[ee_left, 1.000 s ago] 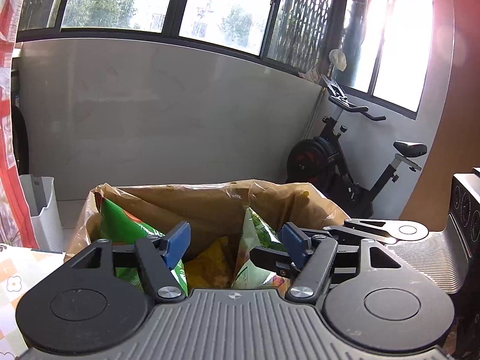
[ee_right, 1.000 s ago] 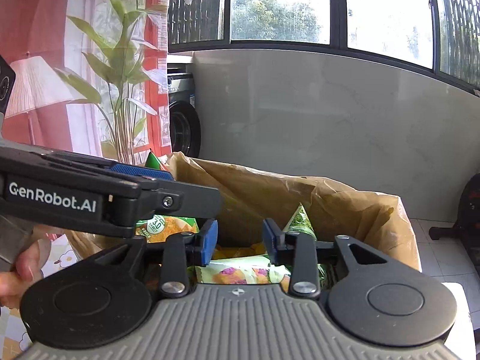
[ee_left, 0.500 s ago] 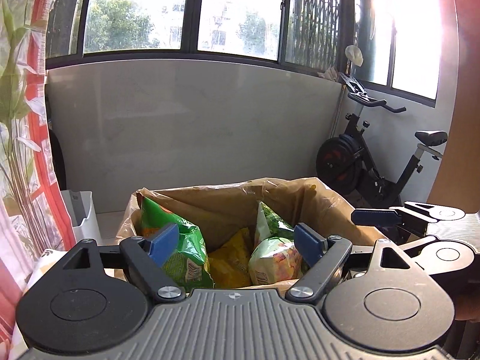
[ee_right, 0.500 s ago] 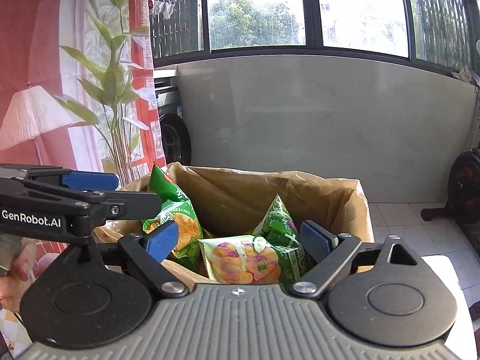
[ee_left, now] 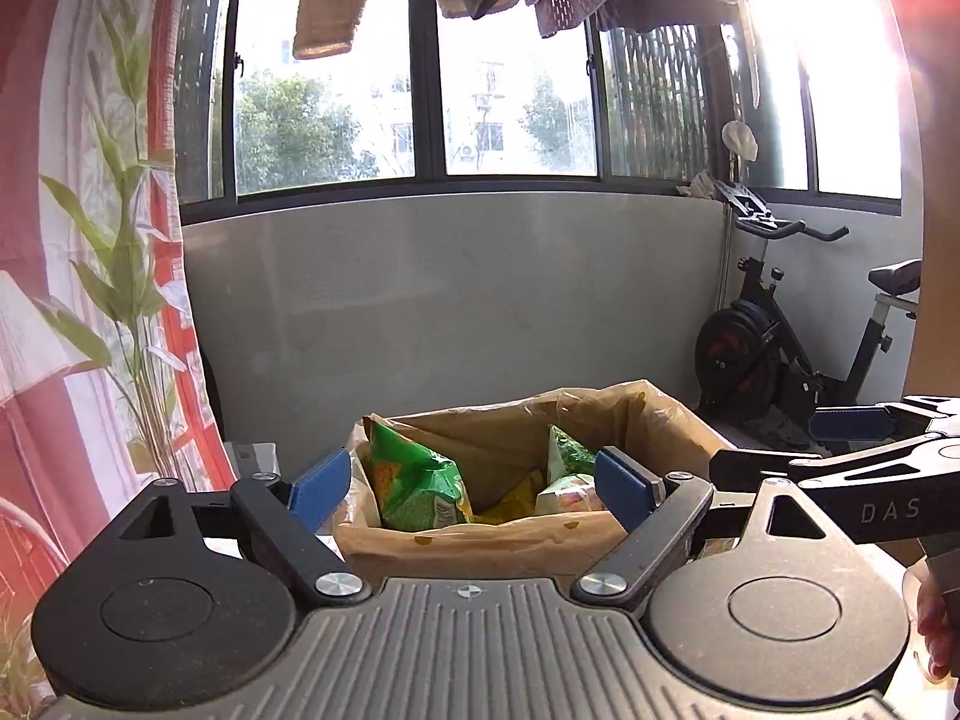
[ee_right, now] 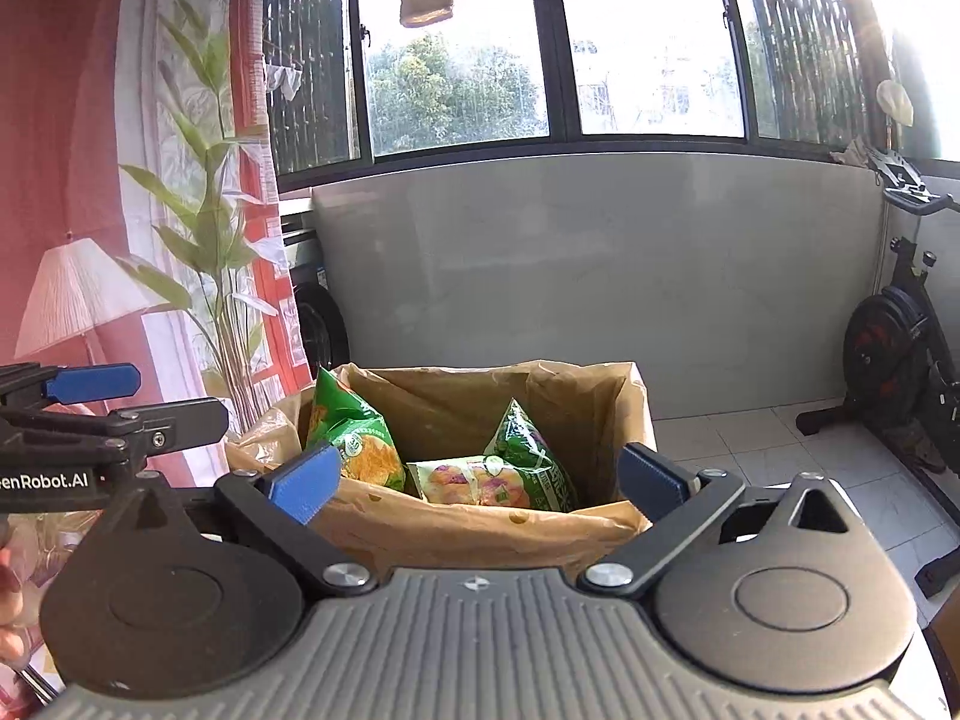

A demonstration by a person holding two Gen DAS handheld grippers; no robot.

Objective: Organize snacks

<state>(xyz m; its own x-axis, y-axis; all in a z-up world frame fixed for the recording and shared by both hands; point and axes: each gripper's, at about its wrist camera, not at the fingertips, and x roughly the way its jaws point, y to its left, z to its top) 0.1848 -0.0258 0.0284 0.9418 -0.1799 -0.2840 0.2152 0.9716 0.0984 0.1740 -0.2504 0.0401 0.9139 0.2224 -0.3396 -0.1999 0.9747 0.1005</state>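
Both grippers, left gripper [ee_left: 474, 489] and right gripper [ee_right: 477, 480], opening and empty before the paper bag [ee_right: 480, 531]; only the right view shows the pink-and-green snack packet [ee_right: 474, 483] fully.

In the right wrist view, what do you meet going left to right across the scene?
Lamp → potted plant → tall green chip bag → pink-and-green snack bag → exercise bike.

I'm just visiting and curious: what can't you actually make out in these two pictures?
- Brown paper-lined box: its base, both views, hidden by each tool's grey body.
- Yellow snack packet: left view, mostly buried behind the green crisp bag.
- Small print on the pale fruit-picture packet: right view, too small.
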